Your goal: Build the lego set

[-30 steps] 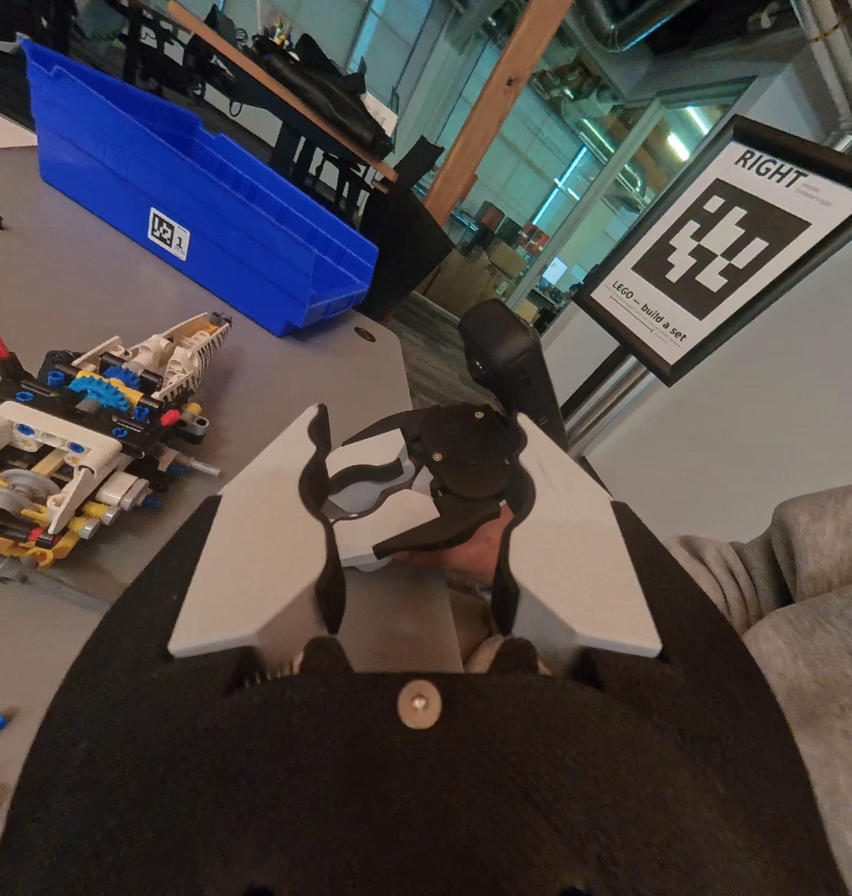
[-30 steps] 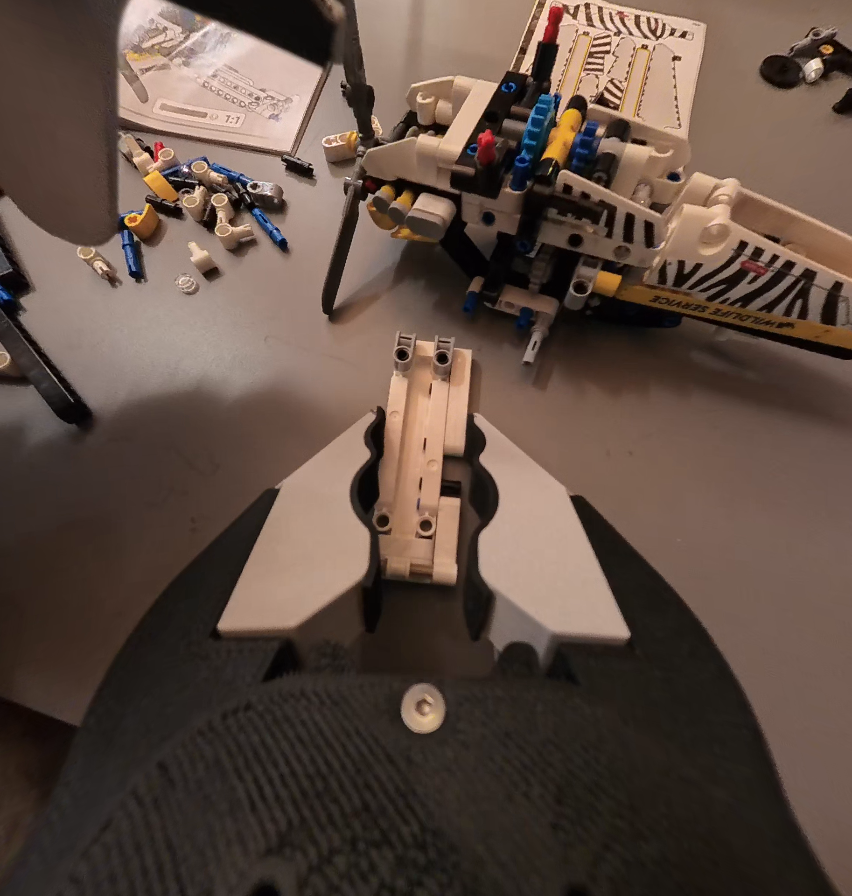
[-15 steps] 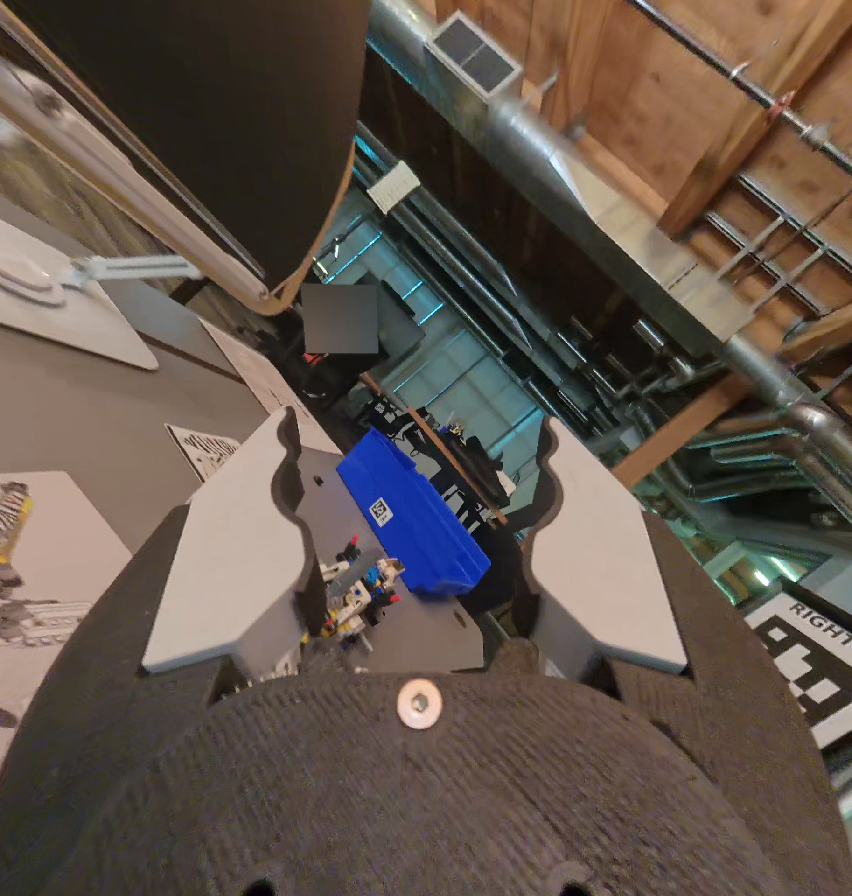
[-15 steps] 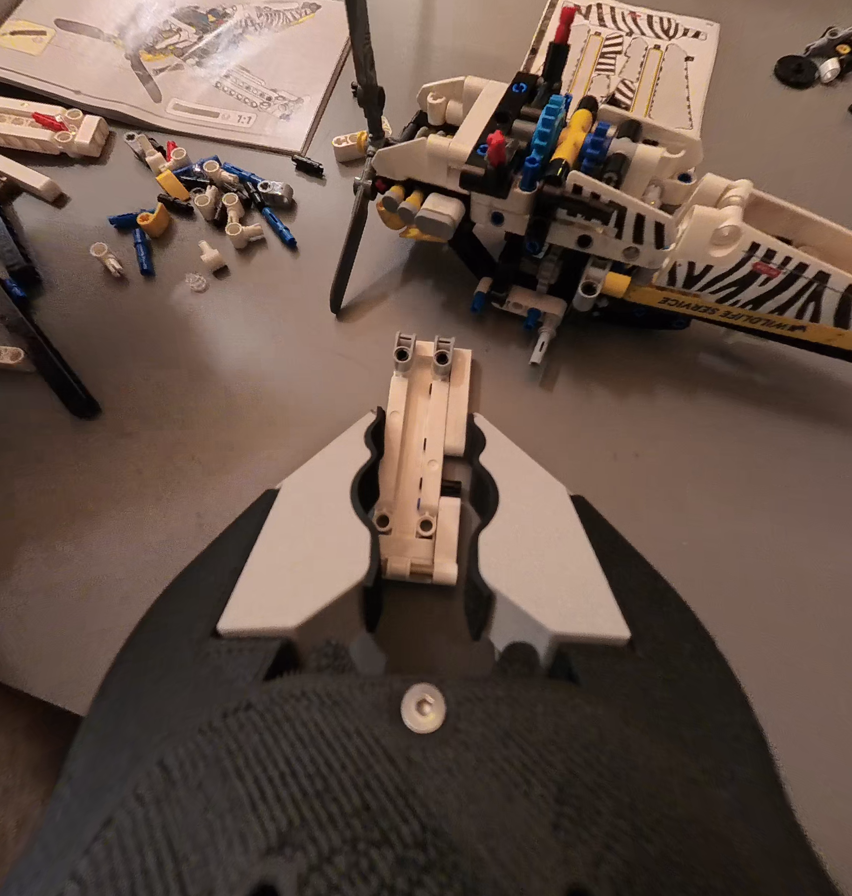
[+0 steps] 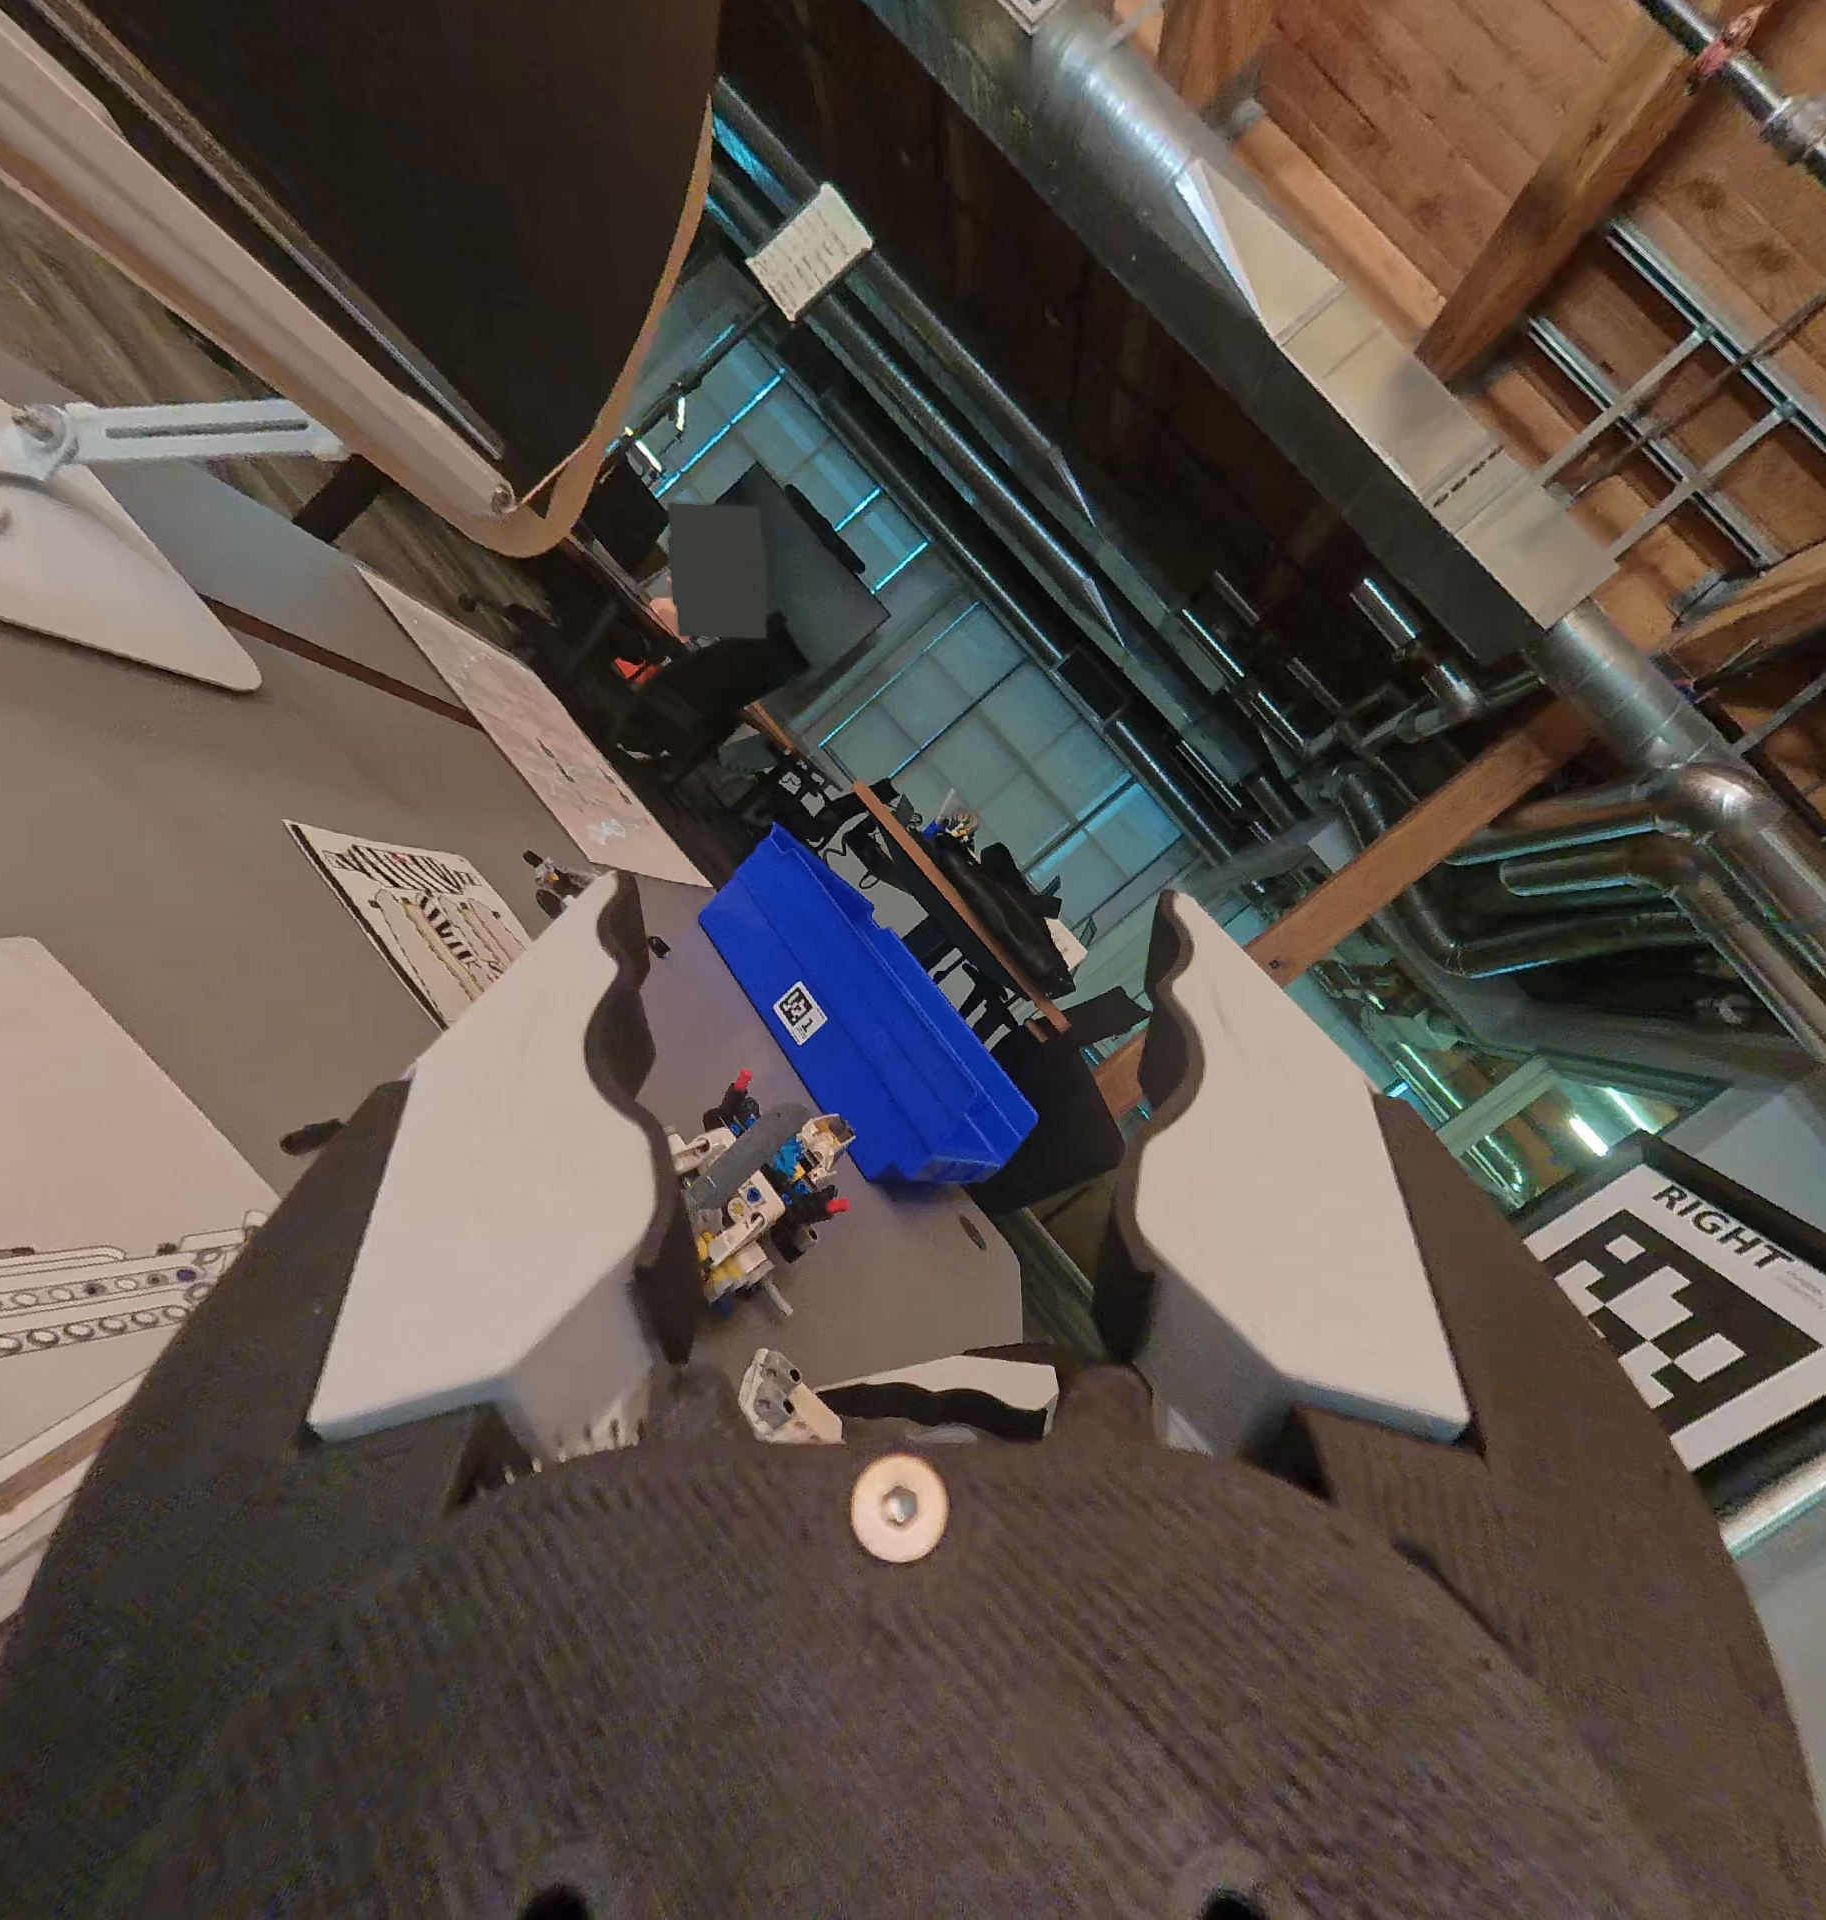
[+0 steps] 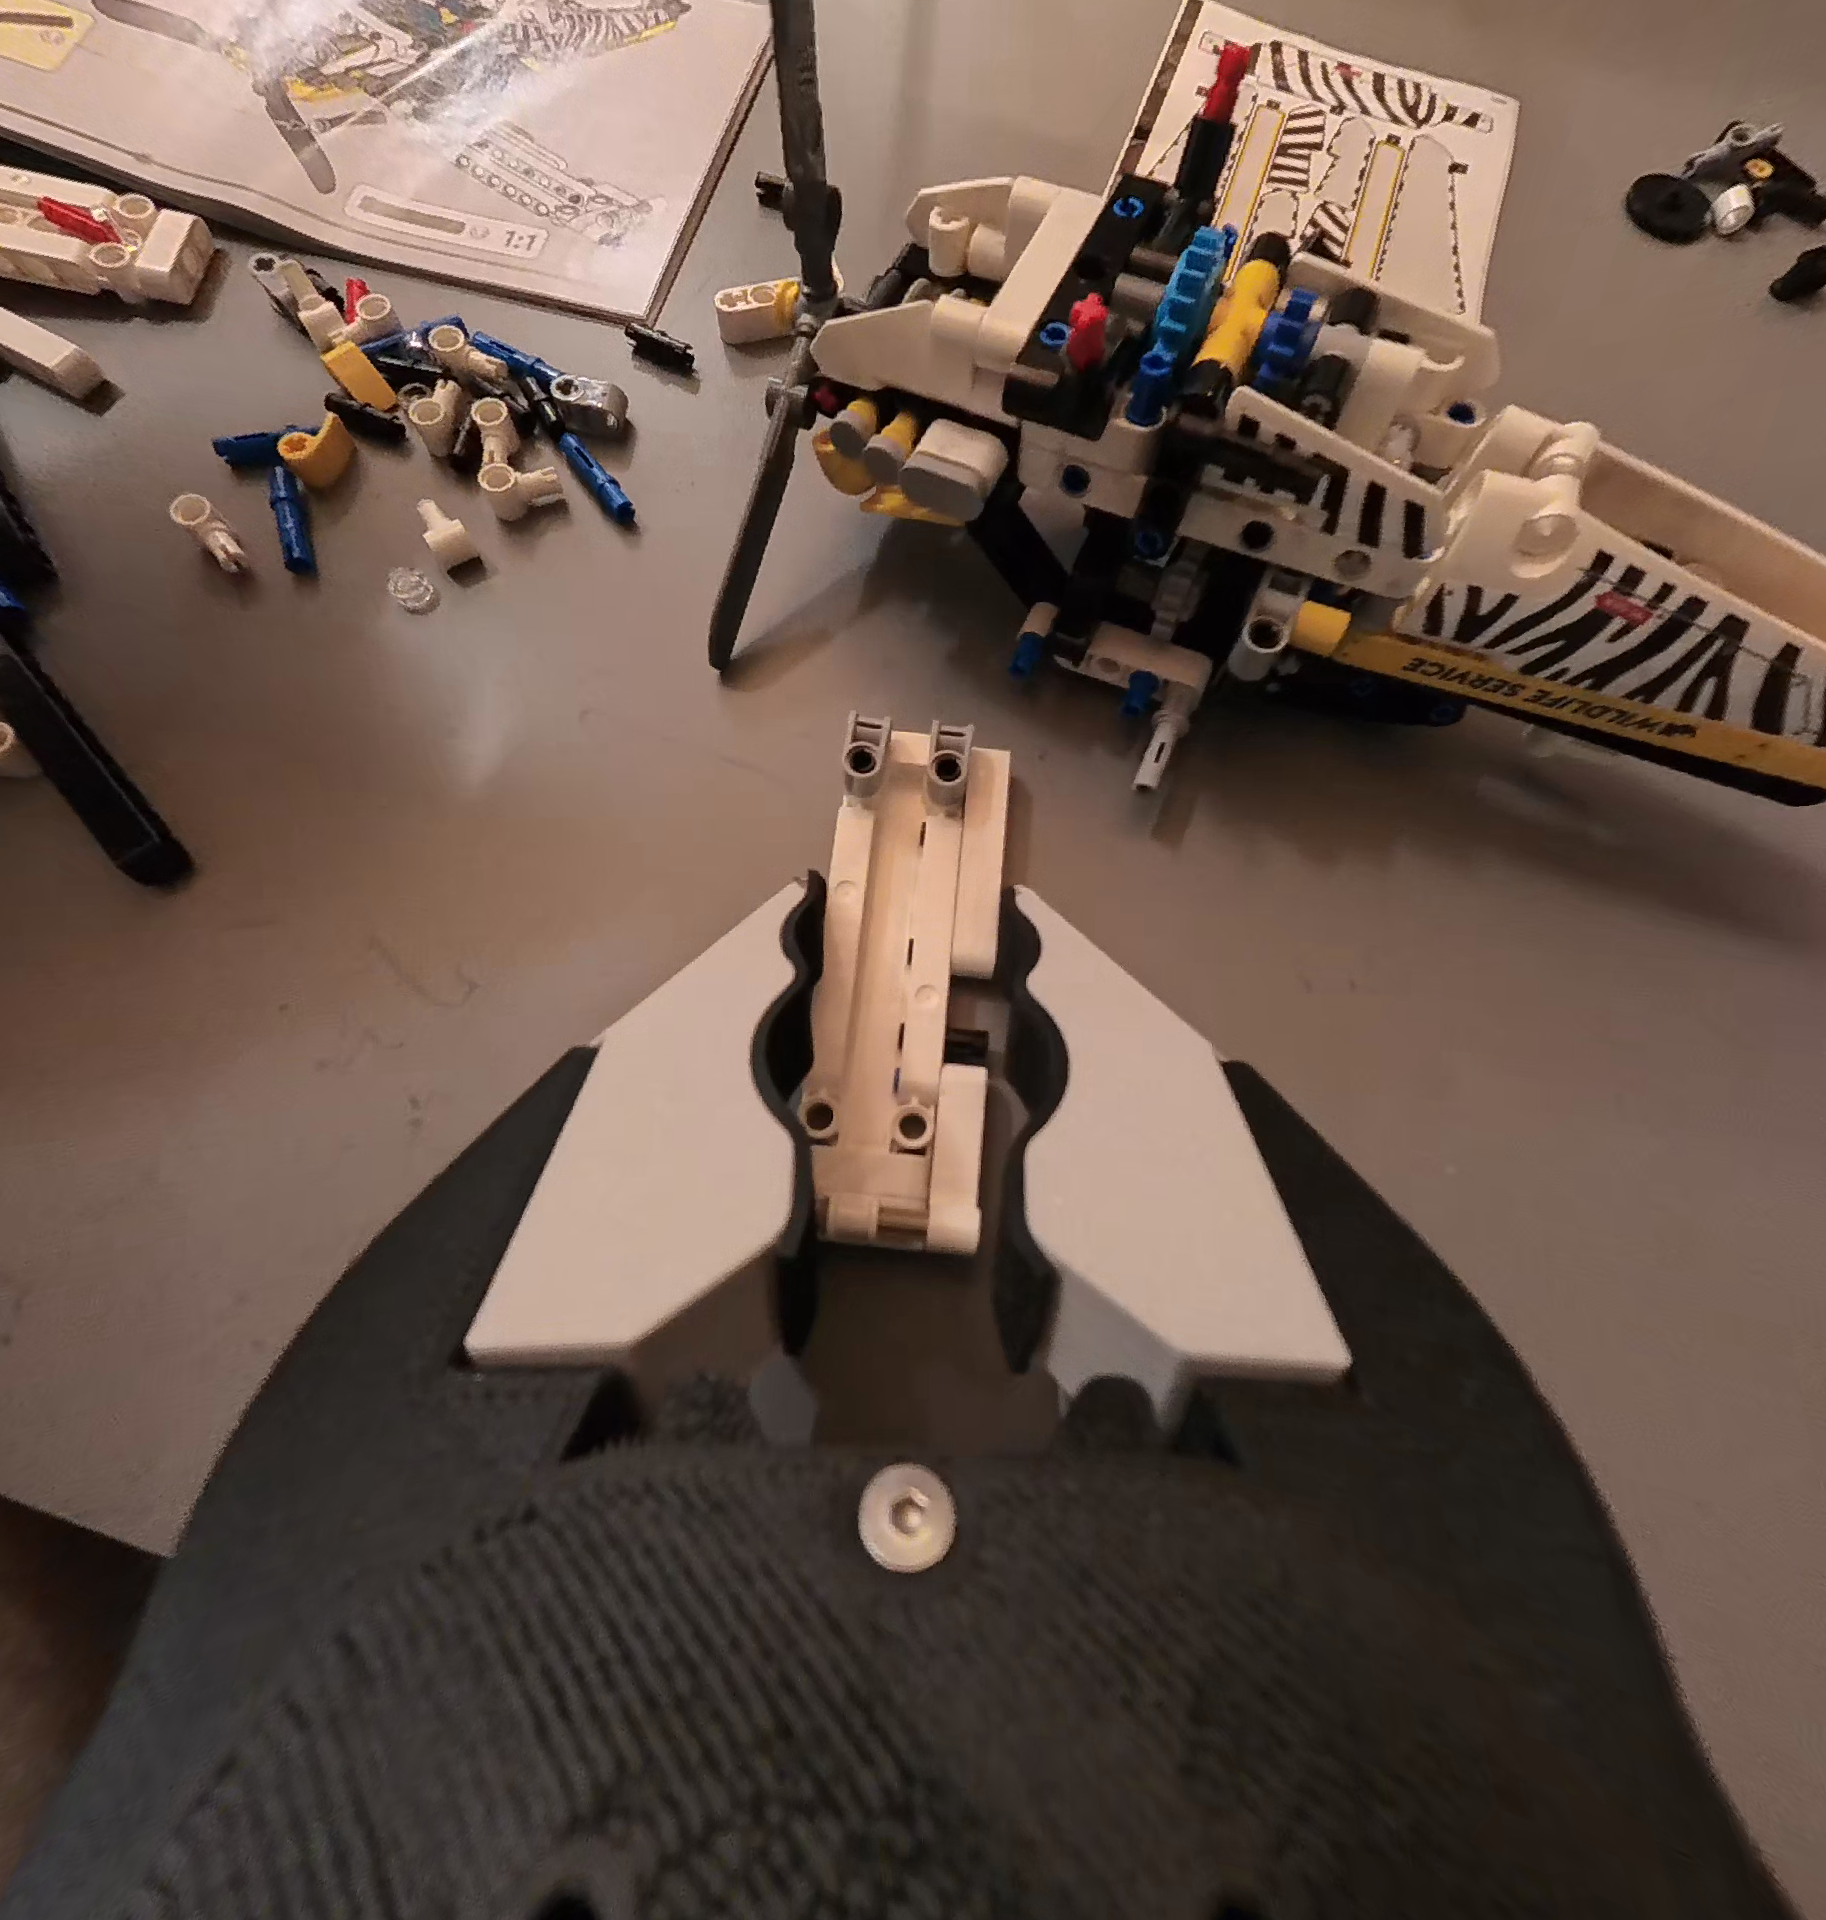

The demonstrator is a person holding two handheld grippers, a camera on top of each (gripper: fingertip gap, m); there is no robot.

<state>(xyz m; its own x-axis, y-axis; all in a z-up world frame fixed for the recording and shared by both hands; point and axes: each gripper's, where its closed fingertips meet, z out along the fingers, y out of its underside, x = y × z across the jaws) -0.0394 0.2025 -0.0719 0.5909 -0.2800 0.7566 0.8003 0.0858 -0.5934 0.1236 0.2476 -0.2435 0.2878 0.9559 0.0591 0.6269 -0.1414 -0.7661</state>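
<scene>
My right gripper [image 6: 914, 899] is shut on a white Lego sub-assembly [image 6: 914, 997] with two grey connector ends pointing forward. It holds the piece just above the grey table, in front of the partly built zebra-striped helicopter model [image 6: 1200, 416]. My left gripper [image 5: 888, 904] is open and empty, tilted up toward the ceiling. The model [image 5: 758, 1195] shows far off between its fingers. The tip of the held white piece [image 5: 784, 1392] shows low in the left wrist view.
A pile of small loose parts [image 6: 421, 426] lies left of the model, below the instruction booklet [image 6: 369, 125]. A sticker sheet [image 6: 1356, 135] lies behind the model. A long black beam [image 6: 67, 748] lies at the left. A blue bin [image 5: 867, 1039] stands beyond the model. There is about 25 cm between the tips of the two grippers.
My left gripper has swung up and away from the right gripper, opened wider, and left the right wrist view. The right gripper has kept its hold and barely moved.
</scene>
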